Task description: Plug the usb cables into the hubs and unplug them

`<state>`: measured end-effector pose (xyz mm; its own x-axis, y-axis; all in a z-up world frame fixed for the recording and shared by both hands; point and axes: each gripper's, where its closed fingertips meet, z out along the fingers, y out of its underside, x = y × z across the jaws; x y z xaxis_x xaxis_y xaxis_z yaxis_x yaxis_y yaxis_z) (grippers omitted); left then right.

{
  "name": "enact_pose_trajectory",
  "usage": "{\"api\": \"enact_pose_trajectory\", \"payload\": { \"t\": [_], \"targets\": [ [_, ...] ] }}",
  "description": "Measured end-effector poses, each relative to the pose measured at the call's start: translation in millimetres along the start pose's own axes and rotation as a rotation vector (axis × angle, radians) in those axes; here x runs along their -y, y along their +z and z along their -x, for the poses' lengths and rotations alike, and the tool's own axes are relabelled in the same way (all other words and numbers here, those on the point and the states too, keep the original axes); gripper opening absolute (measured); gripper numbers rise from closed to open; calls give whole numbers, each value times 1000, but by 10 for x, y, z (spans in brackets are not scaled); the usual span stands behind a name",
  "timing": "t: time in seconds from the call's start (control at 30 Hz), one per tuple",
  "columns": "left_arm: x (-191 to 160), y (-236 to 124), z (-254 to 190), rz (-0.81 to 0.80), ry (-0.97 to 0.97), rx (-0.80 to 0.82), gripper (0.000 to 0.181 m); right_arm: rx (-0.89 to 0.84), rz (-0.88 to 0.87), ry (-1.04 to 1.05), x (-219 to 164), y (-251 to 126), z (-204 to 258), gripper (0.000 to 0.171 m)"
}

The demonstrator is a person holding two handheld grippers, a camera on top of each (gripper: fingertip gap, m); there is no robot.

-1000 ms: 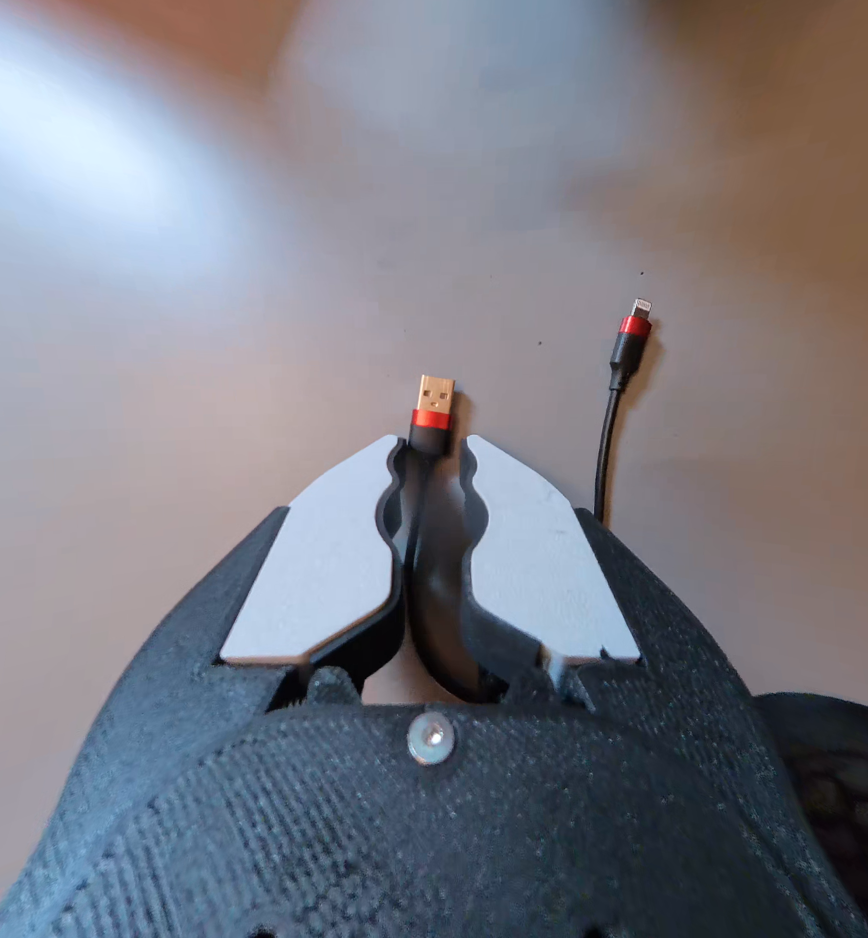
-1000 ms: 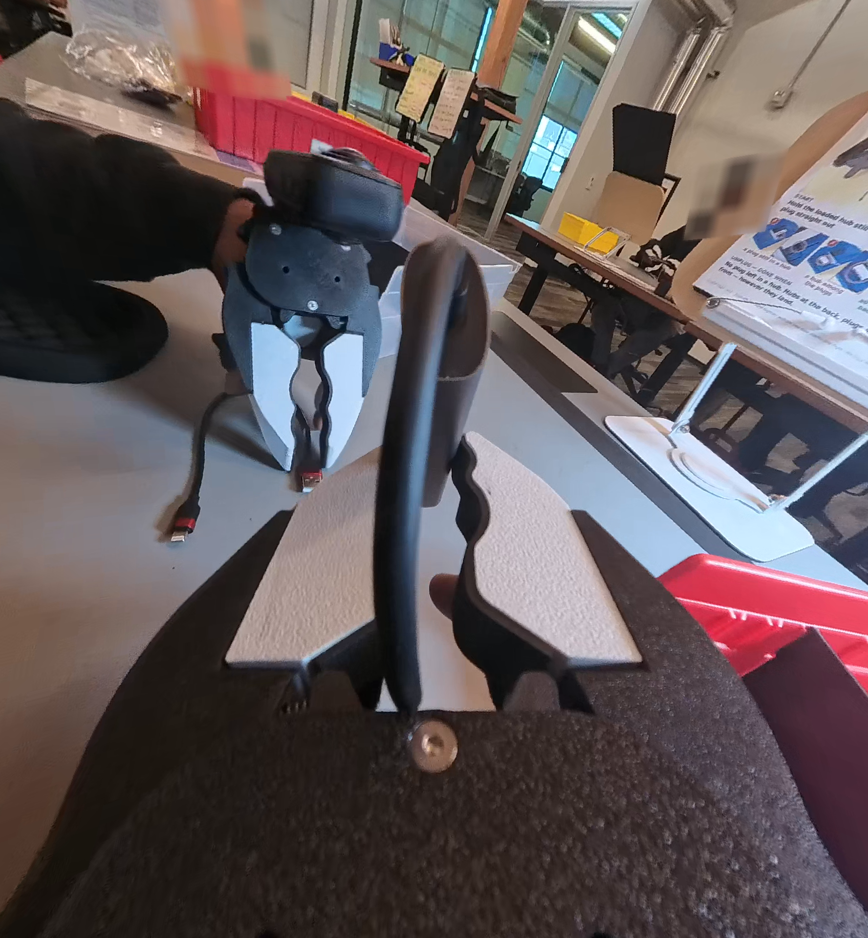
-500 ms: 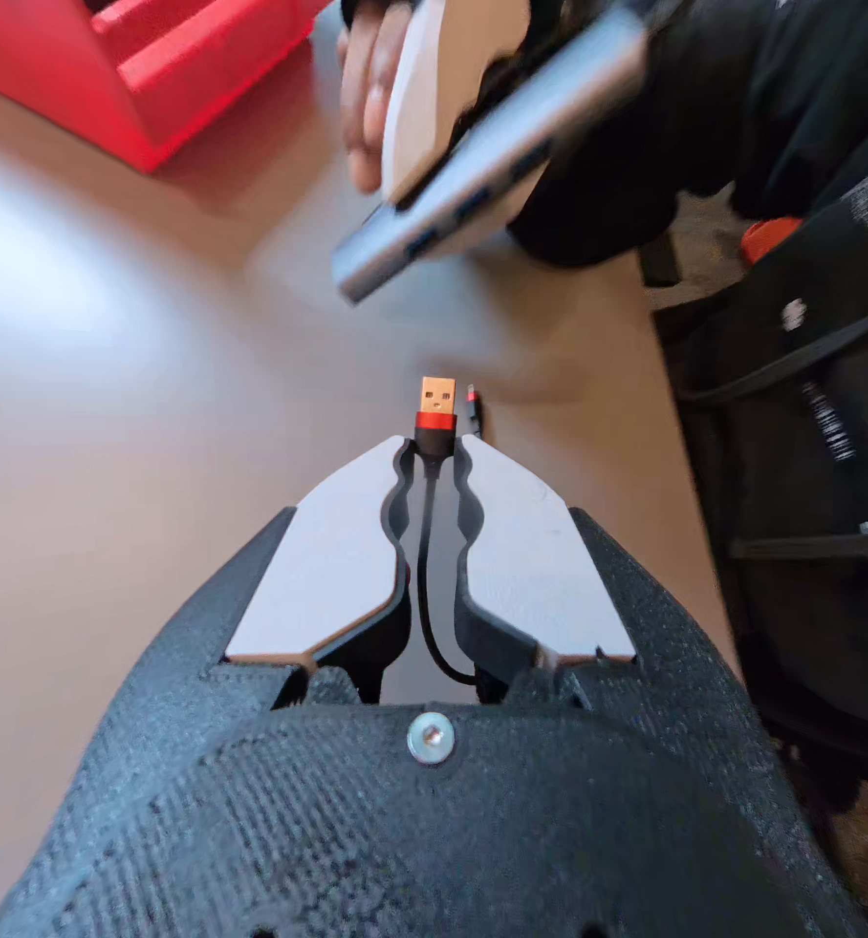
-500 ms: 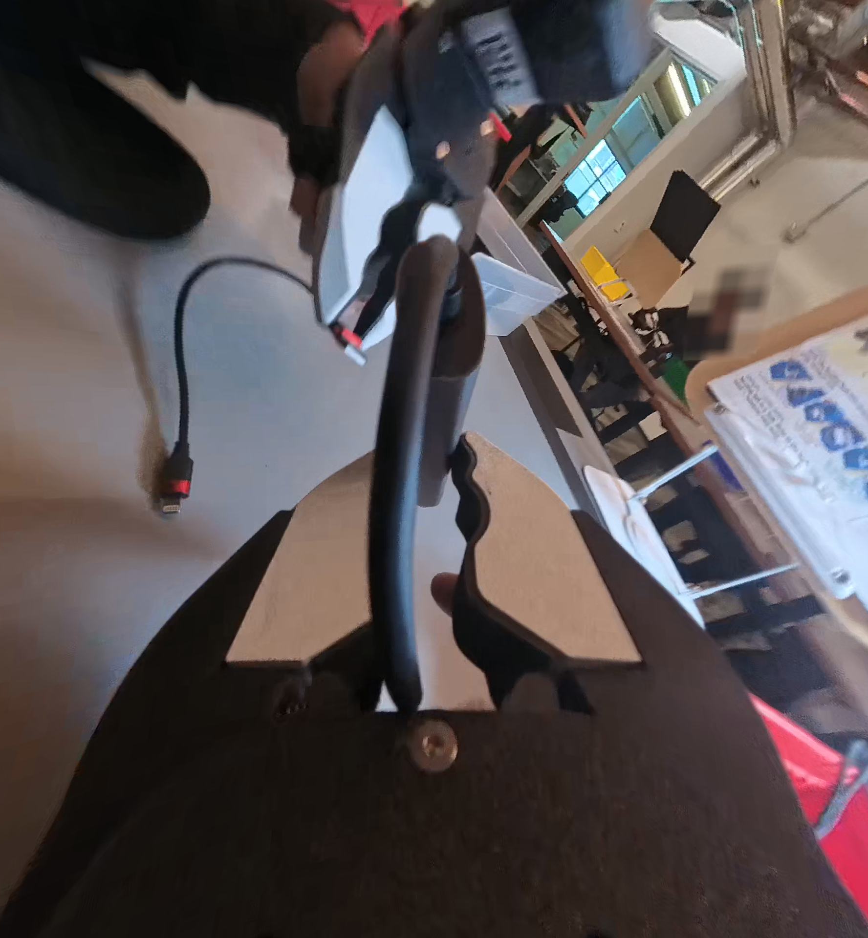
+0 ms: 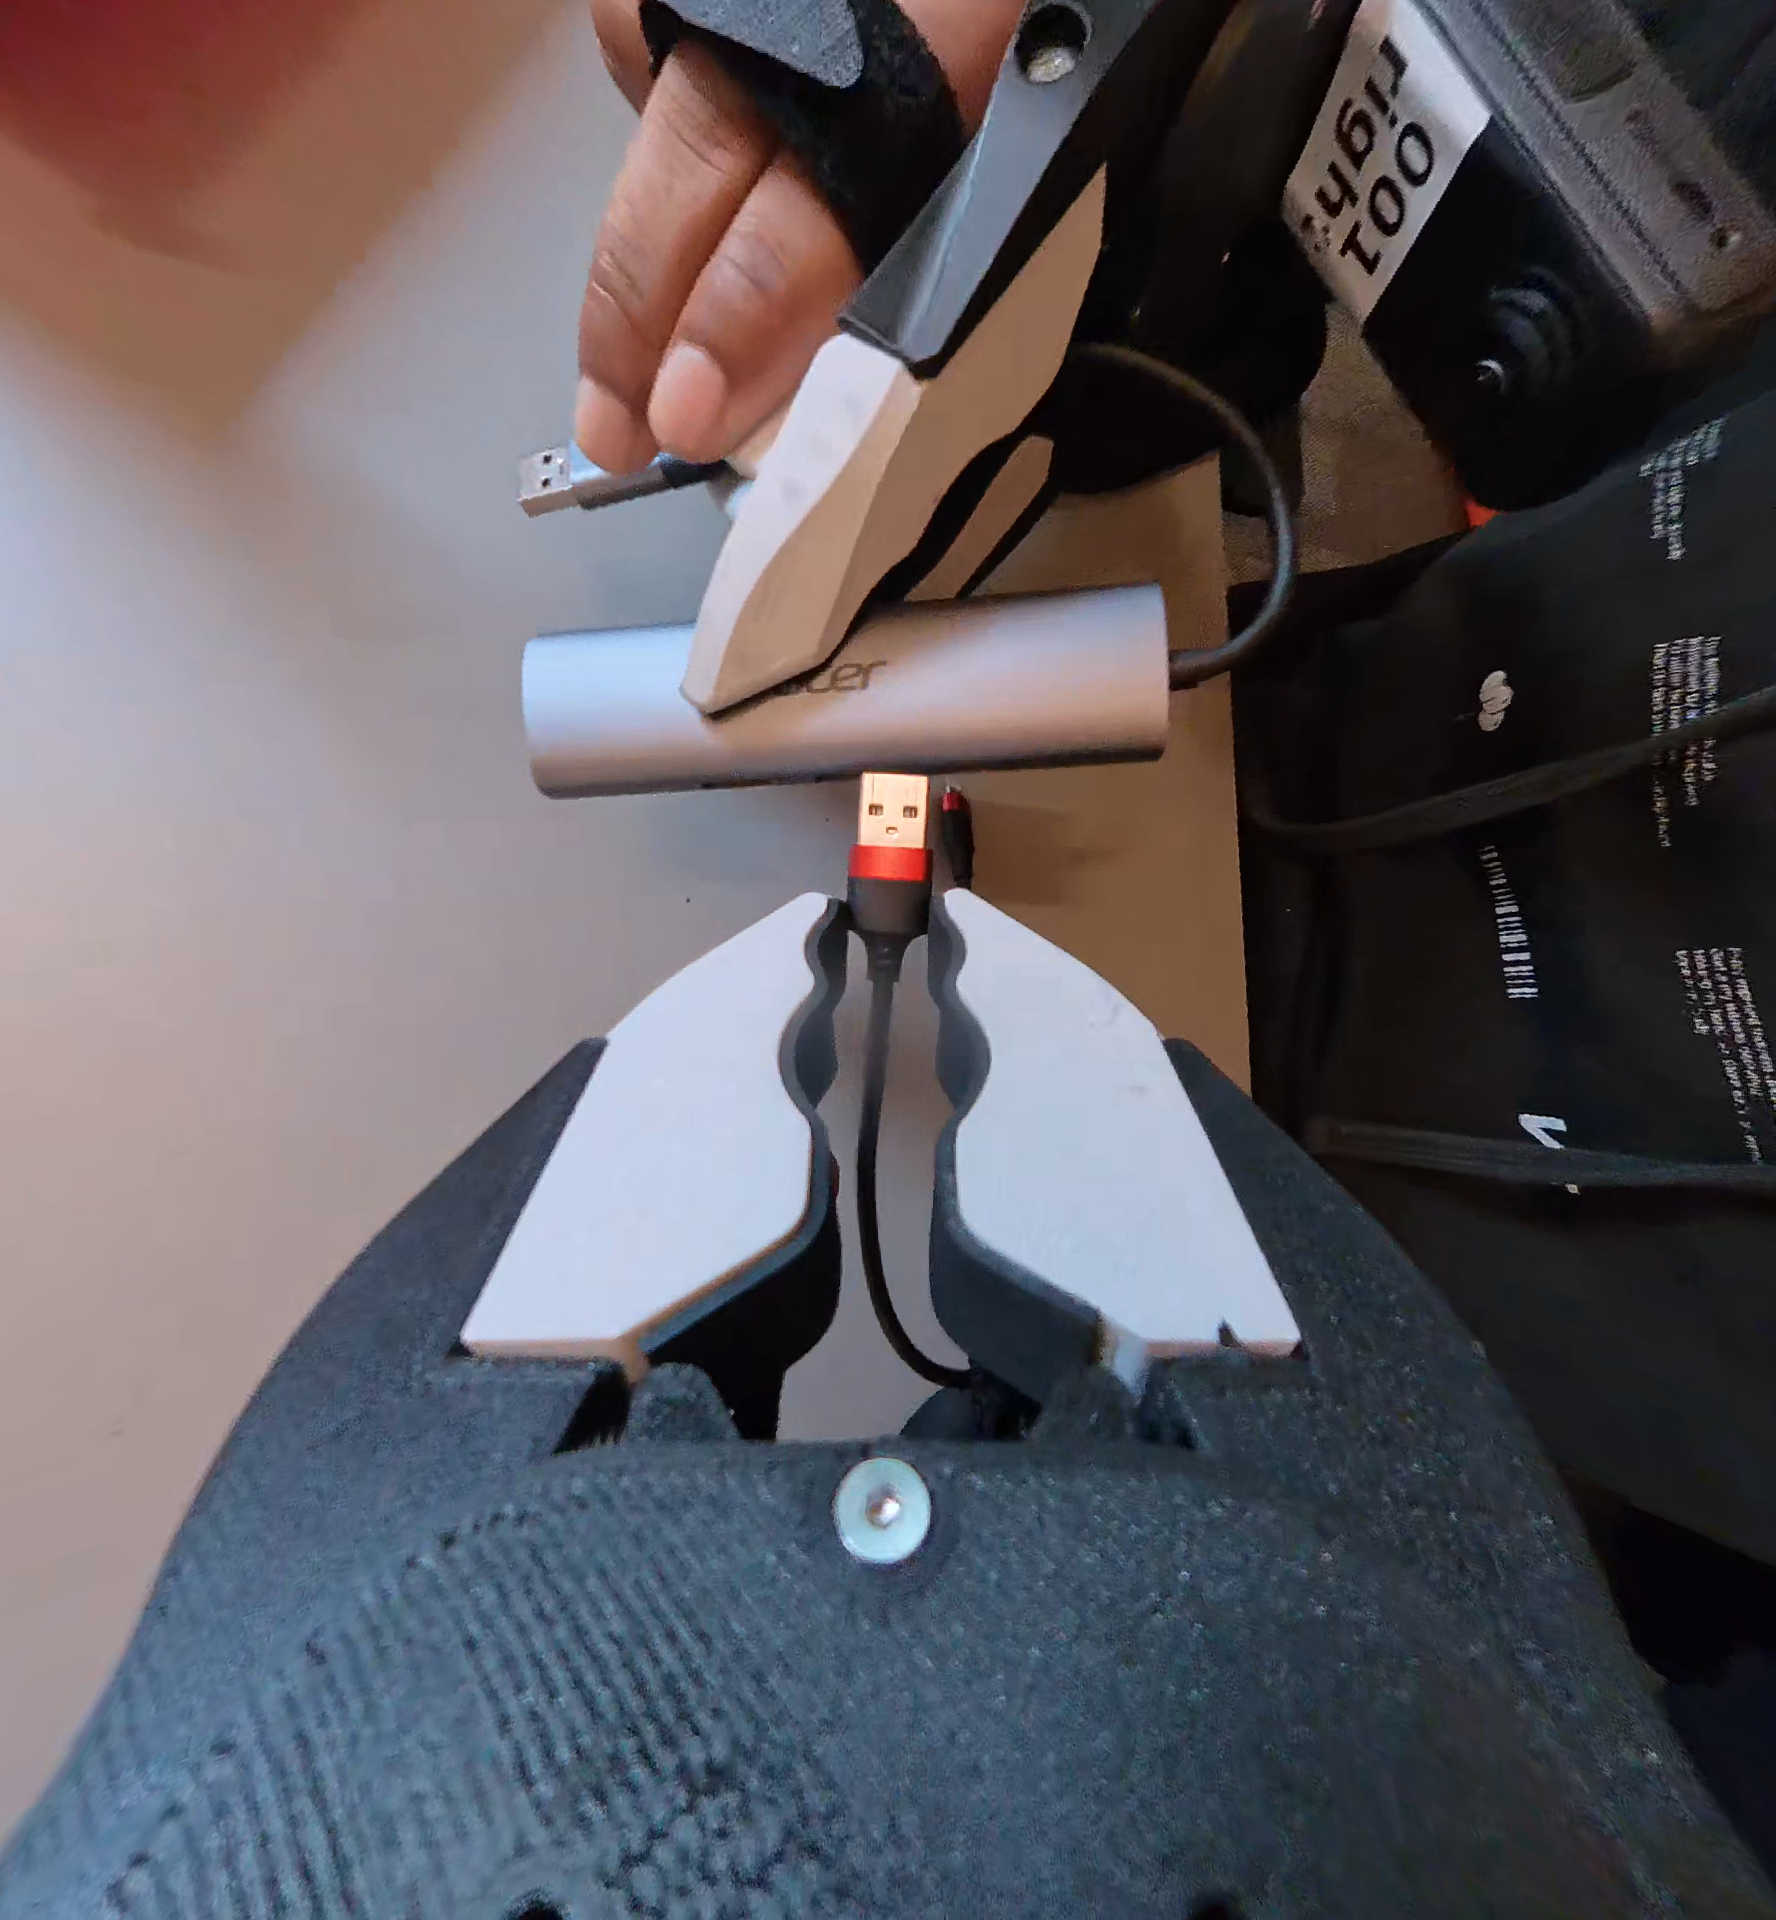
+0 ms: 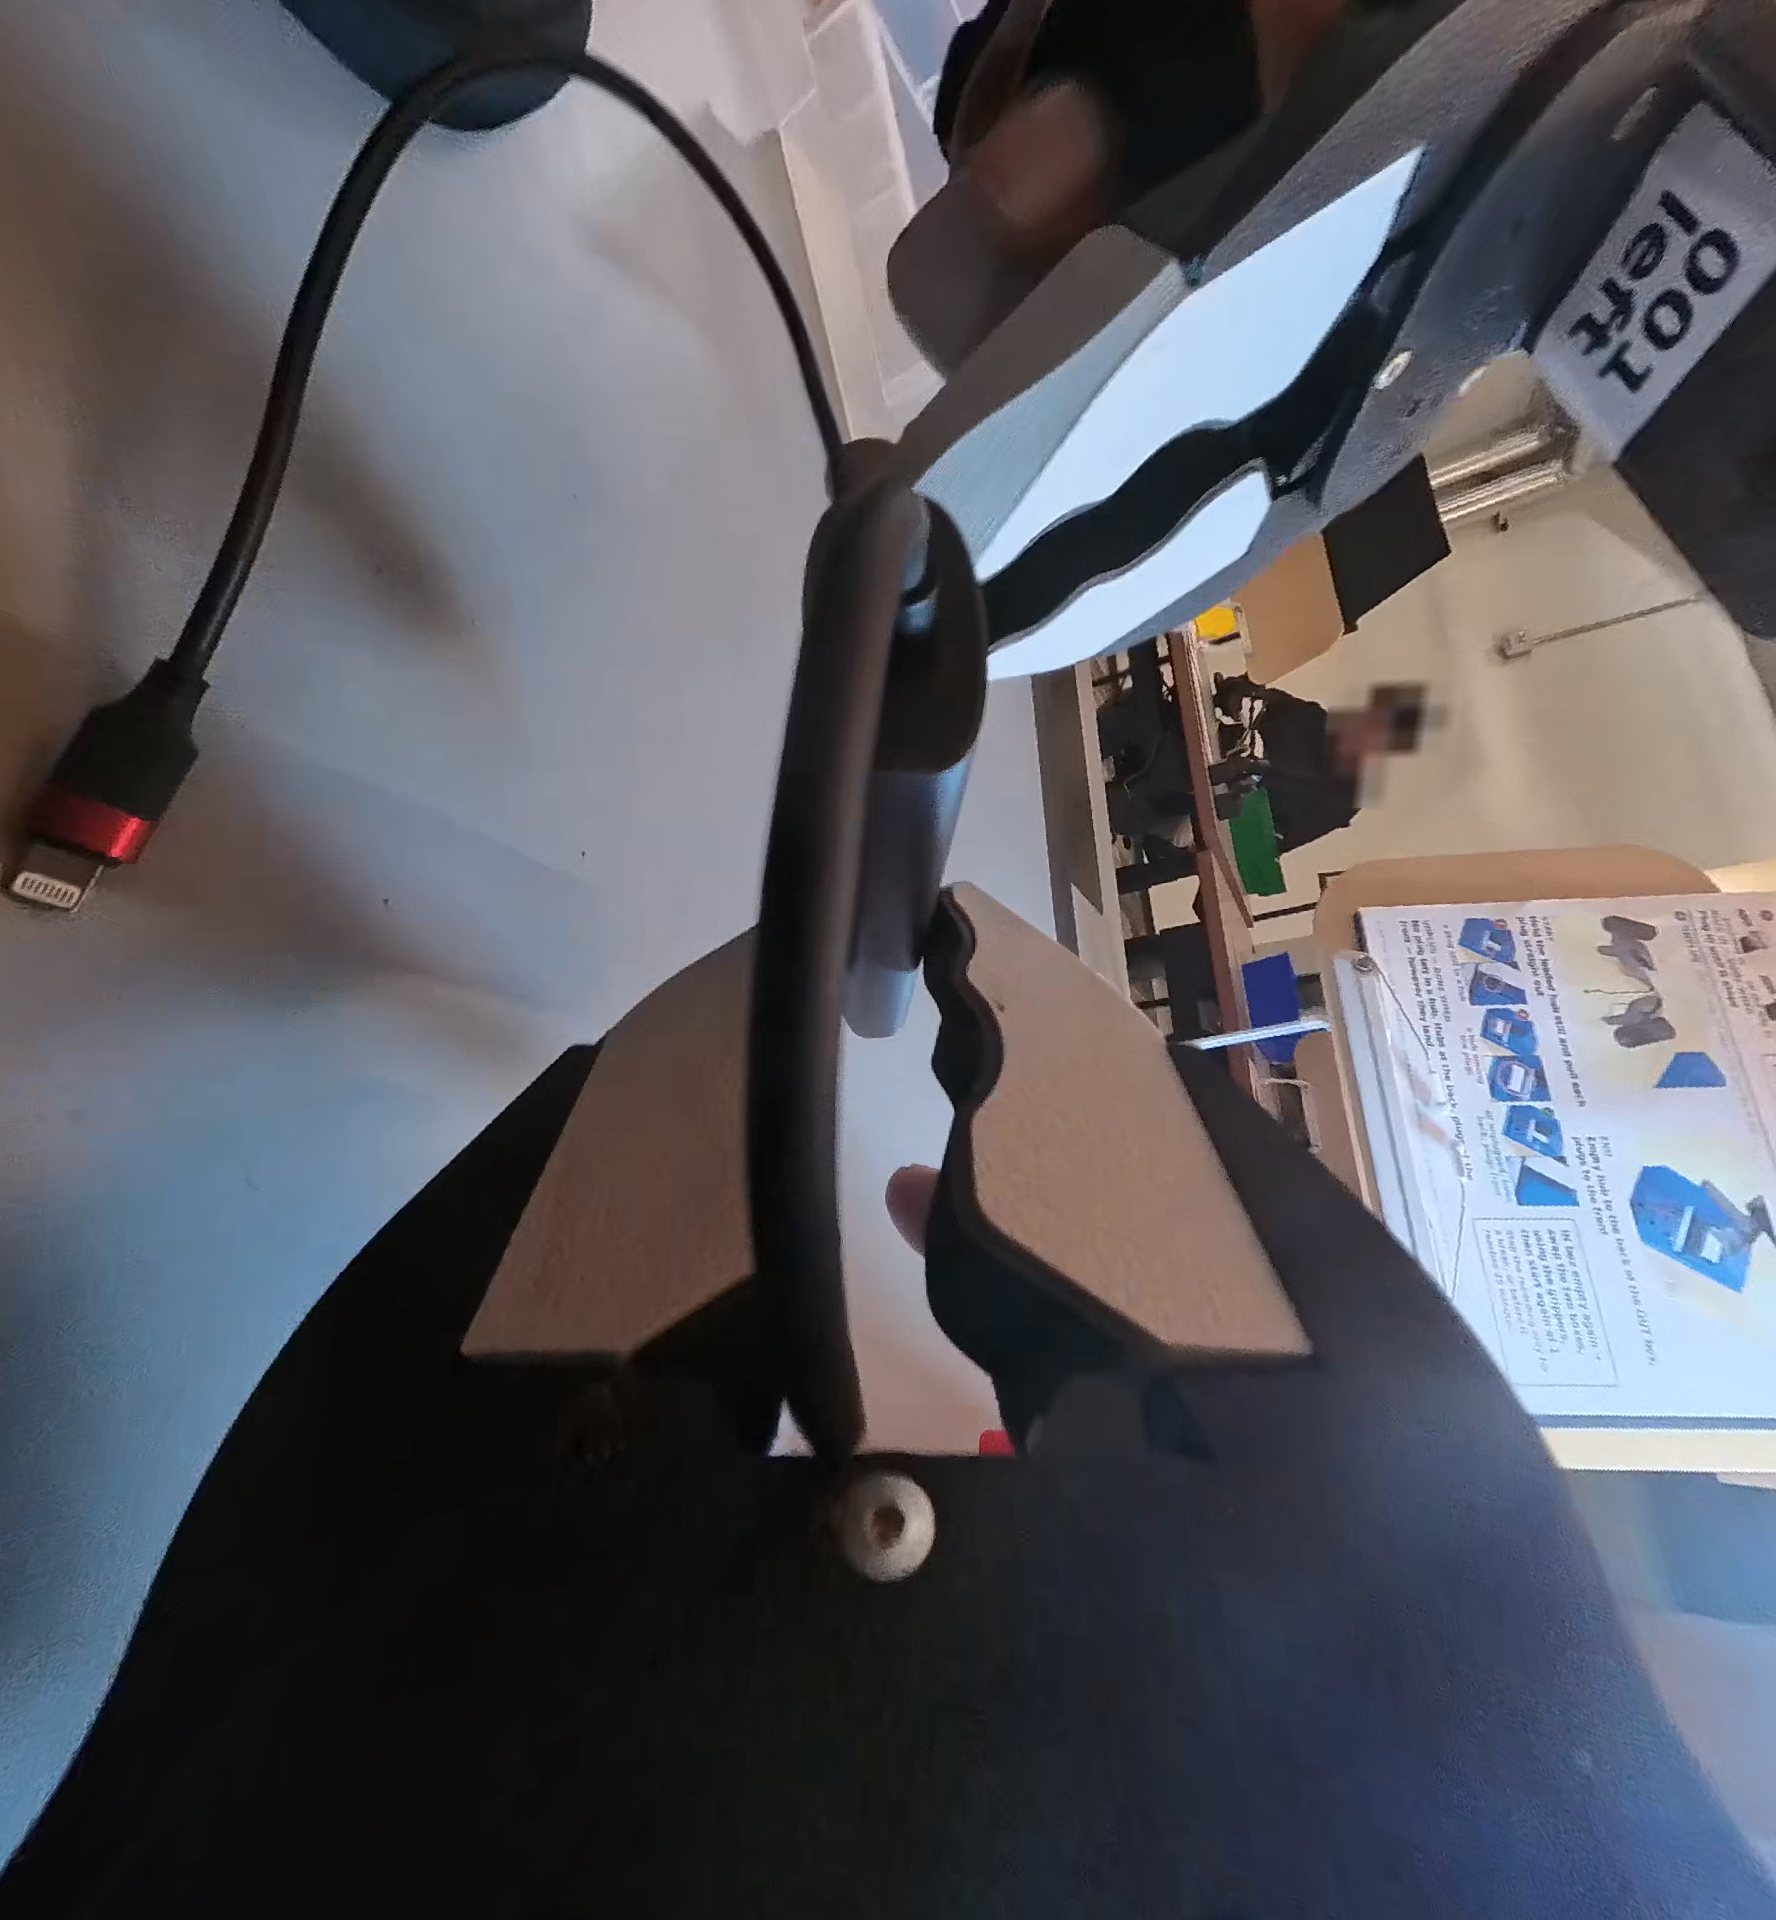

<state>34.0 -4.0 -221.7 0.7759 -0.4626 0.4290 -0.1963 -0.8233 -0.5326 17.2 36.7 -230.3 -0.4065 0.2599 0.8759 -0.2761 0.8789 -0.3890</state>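
In the left wrist view my left gripper [image 5: 889,904] is shut on the black, red-collared end of a USB cable. Its gold plug [image 5: 894,816] points forward, with its tip meeting the near side of a grey hub [image 5: 1019,707]. My right gripper's fingers [image 5: 790,582] clamp that hub from above and hold it crosswise over the table. The hub's own silver plug [image 5: 551,483] sticks out beside a person's hand [image 5: 697,260]. In the right wrist view my right gripper [image 6: 853,925] is shut on the hub [image 6: 899,883]. The left gripper [image 6: 1102,520] is just beyond it.
The cable's other end [image 6: 84,821], red-collared, lies on the grey table [image 6: 448,623]. A blurred red bin [image 5: 32,104] is at far left. A black bag [image 5: 1538,935] hangs past the table's right edge. An instruction sheet [image 6: 1590,1143] stands at right.
Both grippers have risen off the table and come together. The hub has swung in crosswise in front of the plug, which now meets its side. The cable's far end stays on the table.
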Motion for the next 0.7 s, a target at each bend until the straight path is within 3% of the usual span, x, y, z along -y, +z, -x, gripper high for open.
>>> {"api": "enact_pose_trajectory", "payload": {
  "t": [0.7],
  "targets": [
    [29,27,-86,24,-43,17,15,-15,62,-107,-44,21,29,17]
  ]
}}
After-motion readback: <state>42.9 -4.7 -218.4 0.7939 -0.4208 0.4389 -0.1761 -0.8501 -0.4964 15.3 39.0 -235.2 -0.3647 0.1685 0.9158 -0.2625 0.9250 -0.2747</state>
